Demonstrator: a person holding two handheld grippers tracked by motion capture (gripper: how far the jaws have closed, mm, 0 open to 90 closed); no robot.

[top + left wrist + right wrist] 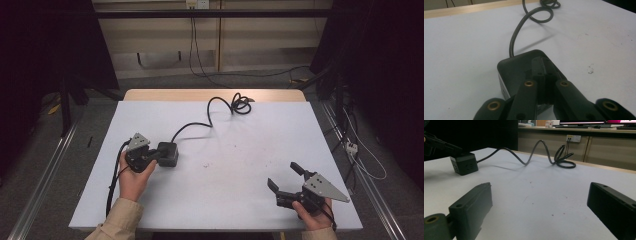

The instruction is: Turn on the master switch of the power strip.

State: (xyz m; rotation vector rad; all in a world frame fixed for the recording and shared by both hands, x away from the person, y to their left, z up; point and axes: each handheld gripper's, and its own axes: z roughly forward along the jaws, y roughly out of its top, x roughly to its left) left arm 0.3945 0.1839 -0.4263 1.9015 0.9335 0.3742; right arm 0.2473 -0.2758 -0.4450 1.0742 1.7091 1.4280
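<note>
A black cube-shaped adapter [170,153] [515,67] [464,166] stands on the white table top at the left. Its black cable [220,107] [524,27] [541,150] runs toward the far edge and ends in a loose coil. My left gripper [161,153] [541,63] is shut, its two jaws pressed together and lying on top of the adapter. My right gripper [284,176] [539,188] rests near the front right corner, open, with bare table between its jaws. It points across the table toward the adapter and cable.
The white sheet [240,150] covers the table up to a strip of bare wood [215,95] at the far edge. Dark specks dot the middle. Cables and a power strip [351,146] lie on the floor to the right. Black curtains hang on both sides.
</note>
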